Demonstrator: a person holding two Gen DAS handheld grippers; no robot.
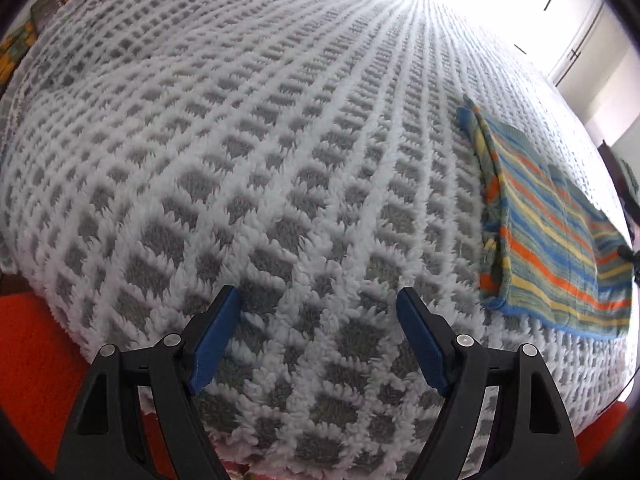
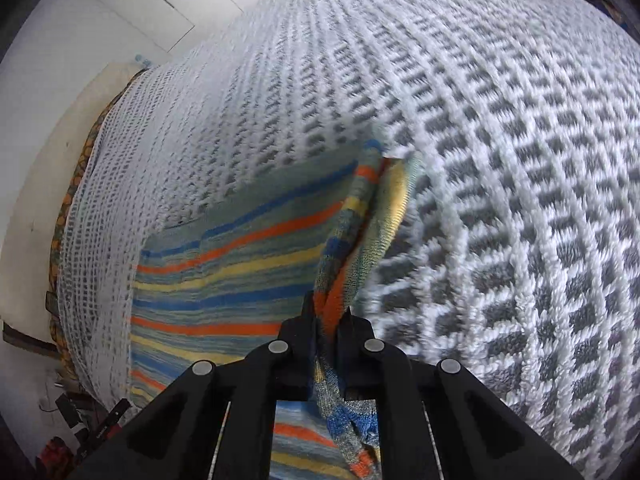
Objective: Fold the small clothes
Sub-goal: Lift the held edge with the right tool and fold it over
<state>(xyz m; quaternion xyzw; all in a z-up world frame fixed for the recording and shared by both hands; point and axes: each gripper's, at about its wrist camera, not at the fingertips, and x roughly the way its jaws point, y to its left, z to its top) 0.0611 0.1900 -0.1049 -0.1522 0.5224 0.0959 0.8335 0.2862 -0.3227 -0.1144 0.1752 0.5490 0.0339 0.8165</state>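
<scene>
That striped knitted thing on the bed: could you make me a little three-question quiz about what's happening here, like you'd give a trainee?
1. True or false: the left gripper is holding the striped garment.
2. What does the garment lie on? A) a bare wooden floor B) a white-and-grey blanket C) a glass table
3. Fill in: the right gripper is shut on a bunched ______ of the striped garment.

Key:
1. False; it is open, over the blanket, with the garment off to its right.
2. B
3. Edge
</scene>
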